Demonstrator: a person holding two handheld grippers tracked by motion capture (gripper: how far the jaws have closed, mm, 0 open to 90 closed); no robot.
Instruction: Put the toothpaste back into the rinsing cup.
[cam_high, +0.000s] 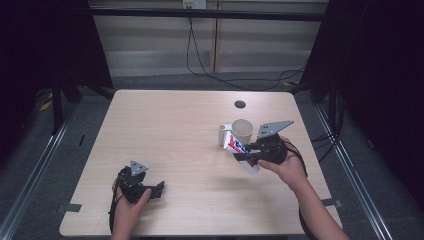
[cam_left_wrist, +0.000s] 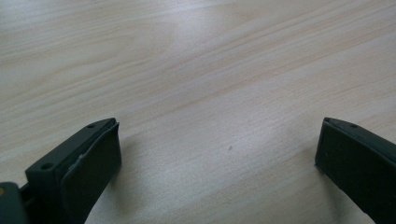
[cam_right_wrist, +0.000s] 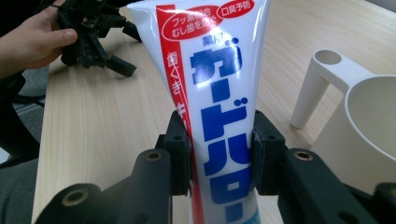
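Right gripper (cam_high: 246, 152): fingers (cam_right_wrist: 180, 154) pinch a toothpaste tube (cam_right_wrist: 219, 93) on both sides; the pads press into its flat faces.
Toothpaste tube: white with a red stripe and blue lettering; held off the worktop (cam_high: 170, 130), tilted, its upper end just beside the cup (cam_high: 242, 131). In the high view it shows at (cam_high: 237, 146).
Cup: cream-coloured, upright on the worktop, right half, with a white holder (cam_high: 222, 133) joined to its left side. In the right gripper view the cup (cam_right_wrist: 369, 126) stands to the right of the tube, holder post (cam_right_wrist: 317, 88) beside it.
Left gripper (cam_high: 161, 189): rests low at the near left of the worktop, held in the left hand (cam_high: 131, 210); fingers (cam_left_wrist: 88, 163) spread wide, bare wood between them, nothing held.
Spacing: the two grippers are well apart.
Worktop: light wood, a dark round hole (cam_high: 240, 104) near the far edge beyond the cup.
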